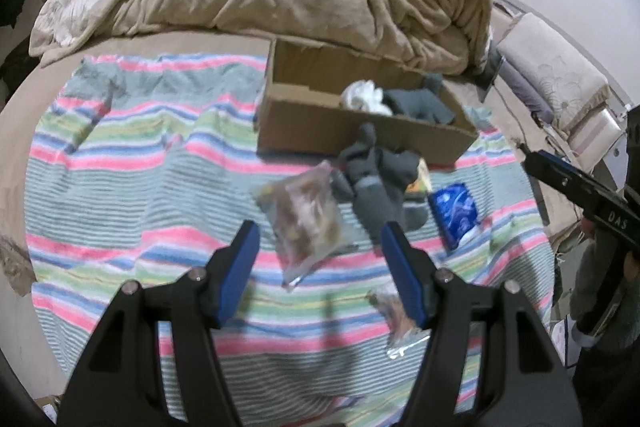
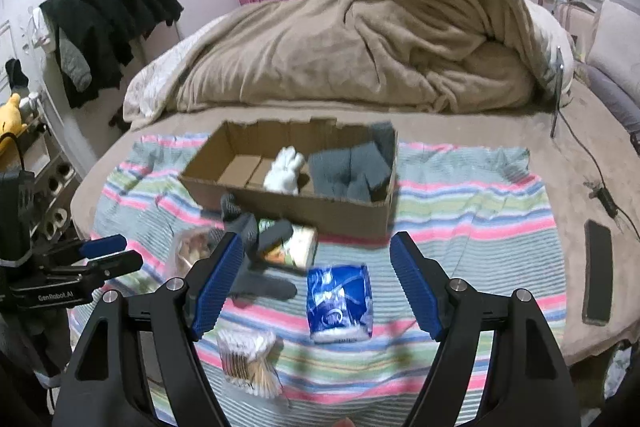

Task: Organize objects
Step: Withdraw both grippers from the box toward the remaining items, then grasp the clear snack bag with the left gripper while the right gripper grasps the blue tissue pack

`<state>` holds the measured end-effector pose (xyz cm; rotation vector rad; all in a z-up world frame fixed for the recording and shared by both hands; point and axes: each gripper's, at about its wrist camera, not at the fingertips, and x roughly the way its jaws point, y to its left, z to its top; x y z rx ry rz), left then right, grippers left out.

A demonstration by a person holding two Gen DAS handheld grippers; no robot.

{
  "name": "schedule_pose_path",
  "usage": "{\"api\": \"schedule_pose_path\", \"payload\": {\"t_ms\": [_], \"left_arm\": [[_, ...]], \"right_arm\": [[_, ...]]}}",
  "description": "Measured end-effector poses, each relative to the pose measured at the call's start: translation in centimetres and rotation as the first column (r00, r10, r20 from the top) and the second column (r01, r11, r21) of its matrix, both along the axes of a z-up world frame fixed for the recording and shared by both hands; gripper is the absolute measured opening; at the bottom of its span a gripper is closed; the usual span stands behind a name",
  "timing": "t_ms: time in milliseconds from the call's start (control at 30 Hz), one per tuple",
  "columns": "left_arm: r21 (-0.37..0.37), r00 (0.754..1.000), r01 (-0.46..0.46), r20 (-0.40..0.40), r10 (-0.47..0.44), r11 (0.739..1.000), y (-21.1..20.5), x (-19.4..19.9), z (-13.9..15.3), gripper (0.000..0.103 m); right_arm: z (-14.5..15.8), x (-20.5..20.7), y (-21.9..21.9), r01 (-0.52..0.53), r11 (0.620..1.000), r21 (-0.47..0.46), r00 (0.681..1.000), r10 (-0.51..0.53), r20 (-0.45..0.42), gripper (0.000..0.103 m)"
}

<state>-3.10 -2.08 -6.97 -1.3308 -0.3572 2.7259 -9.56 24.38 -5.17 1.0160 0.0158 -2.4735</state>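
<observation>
"GenRobot.AI" is printed on the left gripper (image 2: 110, 255), which is wide open and empty above a clear snack bag (image 1: 306, 217). Right gripper (image 2: 316, 283) gapes wide, empty, over the blue packet (image 2: 339, 303). The cardboard box (image 2: 304, 205) lies beyond, holding socks.

The left tongs (image 1: 316, 237) are spread wide, their two blue-padded fingers (image 1: 240, 267) held apart with nothing between them, pointing forward and slightly down. The right tongs (image 2: 316, 269) are spread just as wide and hold nothing, their ribbed blue pads (image 2: 216, 287) facing each other across the gap. Each pair appears at the edge of the other's wrist view: the left tongs low on the left side, the right tongs on the right side, so the two sit side by side, apart.
</observation>
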Motion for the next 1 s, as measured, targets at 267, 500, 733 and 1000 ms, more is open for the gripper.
{"api": "schedule_pose_path", "payload": {"t_ms": [267,500,733,1000], "left_arm": [[-0.018,0.999,-0.018,0.038,0.019,1.0,0.3,-1.3,-2.2,0.078],[-0.014,0.997,-0.019,0.076,0.02,1.0,0.7,-3.2,-3.9,0.078],[-0.018,0.993,-0.023,0.113,0.025,1.0,1.1,-5.1,-5.7,0.078],[-0.014,0.996,-0.011,0.092,0.012,1.0,1.0,-5.4,-6.9,0.072]], "right_arm": [[-3.5,-1.0,-0.4,-0.015,0.999,0.041,0.997,0.012,0.071,0.079],[-6.4,-2.2,-1.0,-0.017,0.995,0.099,0.993,0.005,0.118,0.079],[-8.6,-3.4,-1.6,-0.037,0.991,0.13,0.986,0.015,0.165,0.079],[-10.5,-3.8,-2.7,-0.053,0.969,0.243,0.988,0.015,0.157,0.072]]}}
